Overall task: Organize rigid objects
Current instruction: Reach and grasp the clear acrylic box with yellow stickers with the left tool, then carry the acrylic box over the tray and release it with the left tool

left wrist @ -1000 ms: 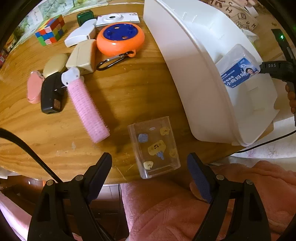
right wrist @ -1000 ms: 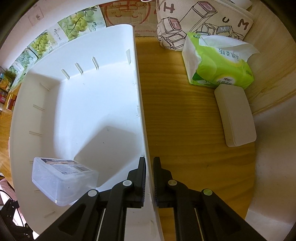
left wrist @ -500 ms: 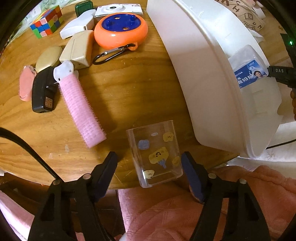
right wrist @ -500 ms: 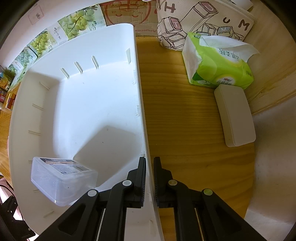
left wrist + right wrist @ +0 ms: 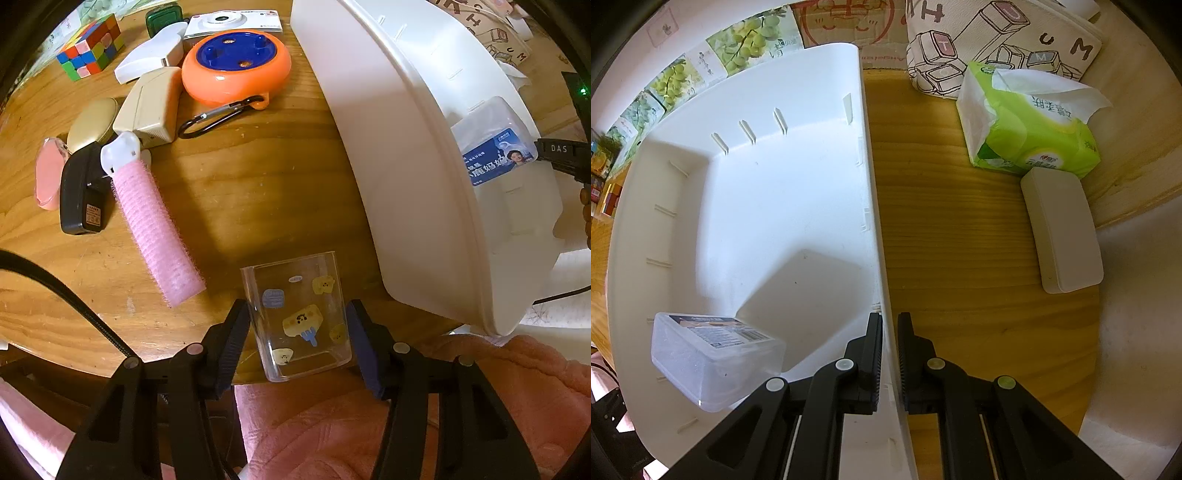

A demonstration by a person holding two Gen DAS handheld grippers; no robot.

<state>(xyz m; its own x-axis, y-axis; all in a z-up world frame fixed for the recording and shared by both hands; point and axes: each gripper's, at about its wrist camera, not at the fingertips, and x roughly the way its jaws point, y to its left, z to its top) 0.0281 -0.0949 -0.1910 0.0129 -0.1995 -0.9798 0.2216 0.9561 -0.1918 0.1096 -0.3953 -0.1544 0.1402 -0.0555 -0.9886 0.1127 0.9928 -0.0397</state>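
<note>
Clear plastic cup point(image 5: 301, 317) with cartoon stickers stands between the pads of the left gripper point(image 5: 297, 343), at the near edge of the wooden table point(image 5: 258, 184); the jaws are closing and look just beside its walls. Right gripper point(image 5: 889, 354) is pressed together on the wall of the white bin point(image 5: 757, 206), with a small clear box point(image 5: 713, 358) inside, to its left.

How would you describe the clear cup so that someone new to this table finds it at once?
Start at the big white bin on the wooden table. At its near corner, by the table's edge, the clear cup stands between the closing jaws of the left gripper. Unlike the pink roller beside it, it is see-through, with yellow cartoon stickers.
</note>
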